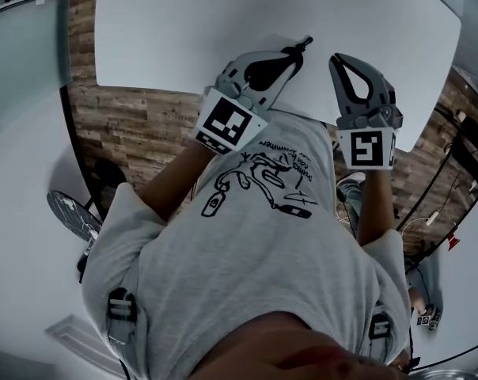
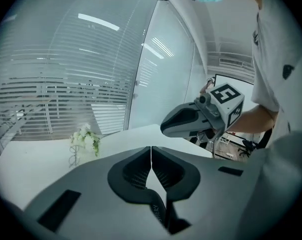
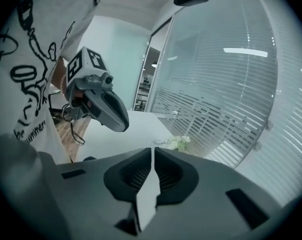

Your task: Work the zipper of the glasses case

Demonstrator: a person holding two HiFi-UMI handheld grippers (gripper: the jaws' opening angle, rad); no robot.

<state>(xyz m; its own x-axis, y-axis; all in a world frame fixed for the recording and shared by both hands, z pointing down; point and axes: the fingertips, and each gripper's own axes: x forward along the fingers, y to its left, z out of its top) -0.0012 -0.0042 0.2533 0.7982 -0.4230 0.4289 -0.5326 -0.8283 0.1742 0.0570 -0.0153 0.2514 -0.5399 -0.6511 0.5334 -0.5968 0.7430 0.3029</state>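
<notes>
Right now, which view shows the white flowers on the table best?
The left gripper view: the white flowers appear largest and clearest there, standing on the table. The right gripper view shows the flowers smaller, far across the table. The head view does not show them.

Office meeting room. A large white bench with rounded corners (image 1: 223,22) stands on a brown wood-plank floor (image 1: 120,125). Full-height glass partition walls (image 2: 161,74) enclose the space, some fitted with pale horizontal slatted blinds (image 2: 56,84). Bright strip lights (image 2: 98,21) show in the glass. A small bunch of white flowers (image 2: 86,139) stands on the bench near the blinds.
</notes>
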